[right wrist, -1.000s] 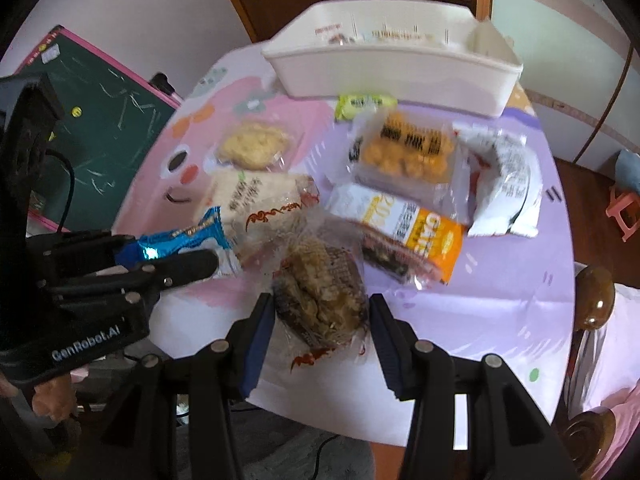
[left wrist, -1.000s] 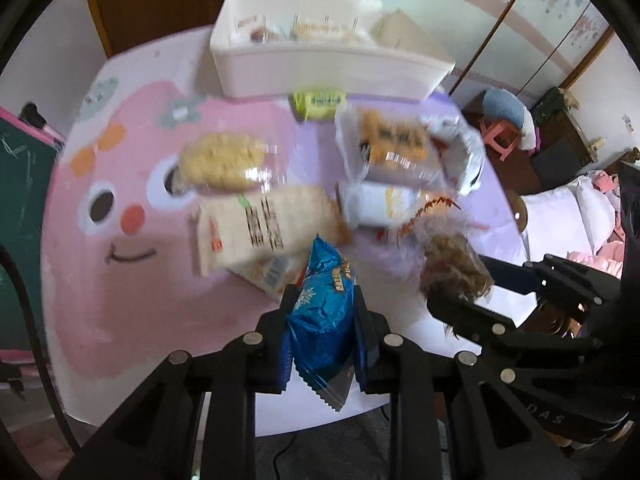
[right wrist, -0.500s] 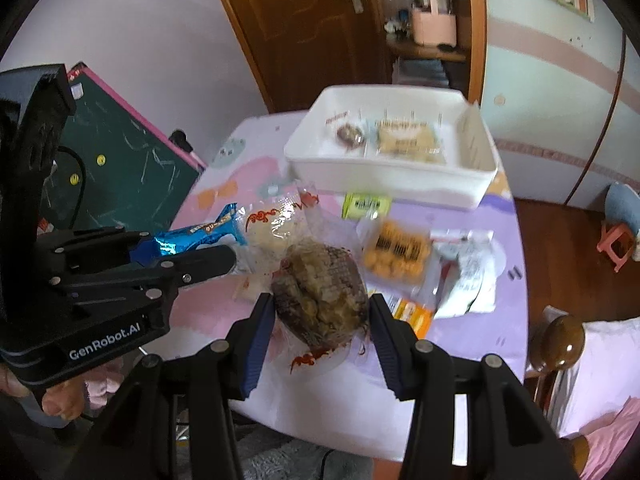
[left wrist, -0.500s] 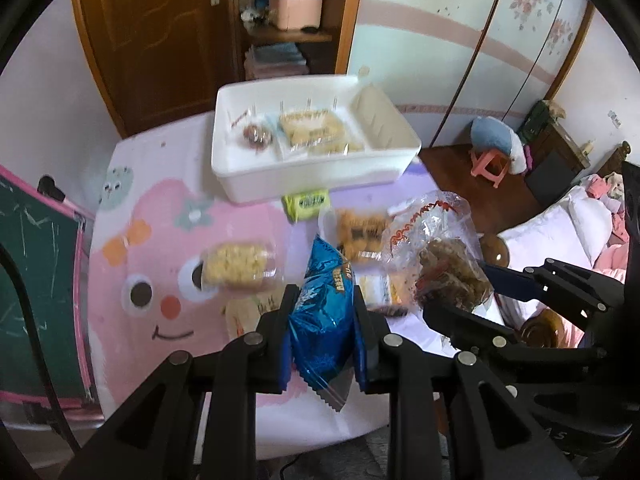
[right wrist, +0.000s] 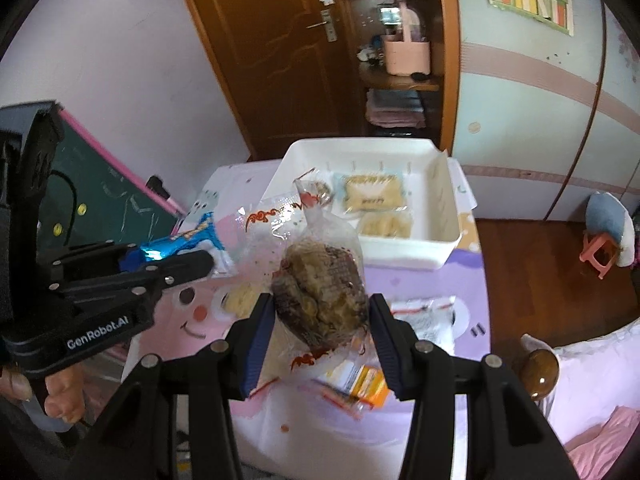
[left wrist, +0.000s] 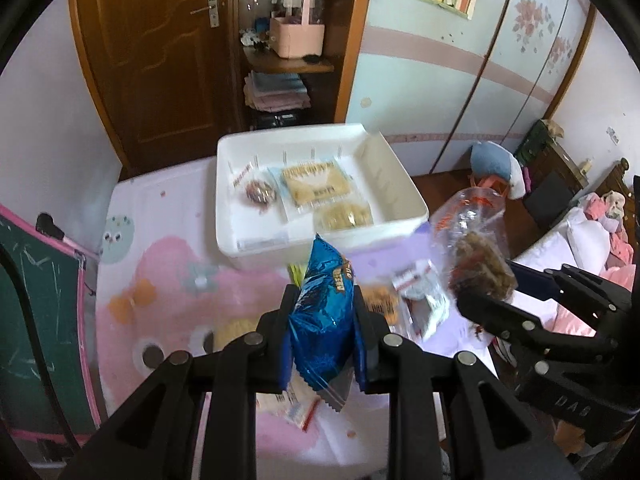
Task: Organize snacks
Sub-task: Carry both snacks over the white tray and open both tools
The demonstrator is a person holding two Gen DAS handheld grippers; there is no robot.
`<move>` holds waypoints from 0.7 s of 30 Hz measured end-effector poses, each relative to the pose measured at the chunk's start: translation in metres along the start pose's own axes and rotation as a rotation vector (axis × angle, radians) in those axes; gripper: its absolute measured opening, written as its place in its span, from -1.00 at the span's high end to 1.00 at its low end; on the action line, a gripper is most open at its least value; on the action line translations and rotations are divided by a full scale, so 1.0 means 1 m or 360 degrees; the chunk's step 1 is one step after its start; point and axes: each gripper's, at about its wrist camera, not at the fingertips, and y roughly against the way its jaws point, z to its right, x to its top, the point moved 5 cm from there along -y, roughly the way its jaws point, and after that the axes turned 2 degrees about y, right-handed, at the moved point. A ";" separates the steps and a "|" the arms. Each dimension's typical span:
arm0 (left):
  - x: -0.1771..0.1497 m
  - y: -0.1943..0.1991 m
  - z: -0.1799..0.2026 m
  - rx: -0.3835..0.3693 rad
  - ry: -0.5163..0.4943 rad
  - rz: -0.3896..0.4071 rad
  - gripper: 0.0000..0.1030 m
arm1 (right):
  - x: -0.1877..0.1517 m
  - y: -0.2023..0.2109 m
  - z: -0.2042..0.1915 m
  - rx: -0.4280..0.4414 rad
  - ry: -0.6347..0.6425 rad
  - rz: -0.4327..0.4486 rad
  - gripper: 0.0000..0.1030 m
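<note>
Both hands loaded, both up off the table point(left wrist: 168, 280). Left gripper point(left wrist: 322, 320) clamped tight on a blue foil snack packet point(left wrist: 324, 320), fingers point(left wrist: 289, 332) pinching its crinkled middle, top of the packet poking up toward the white bin point(left wrist: 404, 208). Right gripper point(right wrist: 322, 320) closed on a clear bag of brown clumpy snack point(right wrist: 320, 292), fingers point(right wrist: 260, 332) set wider, pressing the bulge from both sides, bag's loose printed top flopping forward. Held side by side in the air, near the front wall of the bin, not yet over it.

Inside the bin already: a small dark round snack point(left wrist: 258, 194) at the left, a flat pale cracker pack point(left wrist: 316, 184) in the middle, a round pale biscuit pack point(left wrist: 344, 216) just in front of it. Plenty of bare bin floor on the right side.

Left on the table, down below: a yellow puffed snack pack point(right wrist: 240, 296) on the pink cartoon face, a white-and-silver wrapper point(right wrist: 424, 316) on the purple half, an orange-edged packet point(right wrist: 360, 388) near the front edge, a pack of orange pieces point(left wrist: 380, 300) partly hidden behind the left fingers, a little green packet point(left wrist: 294, 272) peeking by the bin.

So, as a call: roughly a third done. Two more on the way in, several pickups to follow. Looks like a carry forward and a drop into the open right side next.
</note>
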 end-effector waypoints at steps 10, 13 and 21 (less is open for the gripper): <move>0.084 -0.017 -0.015 0.0011 -0.0023 0.0109 0.58 | 0.085 -0.011 0.022 -0.0065 -0.0085 0.0129 0.06; 0.102 -0.029 -0.020 0.0016 -0.0023 0.0113 0.58 | 0.109 -0.017 0.025 -0.0075 -0.0095 0.0166 0.06; 0.136 -0.073 -0.037 0.0038 -0.0018 0.0064 0.58 | 0.144 -0.057 0.033 -0.0112 -0.0146 0.0131 0.06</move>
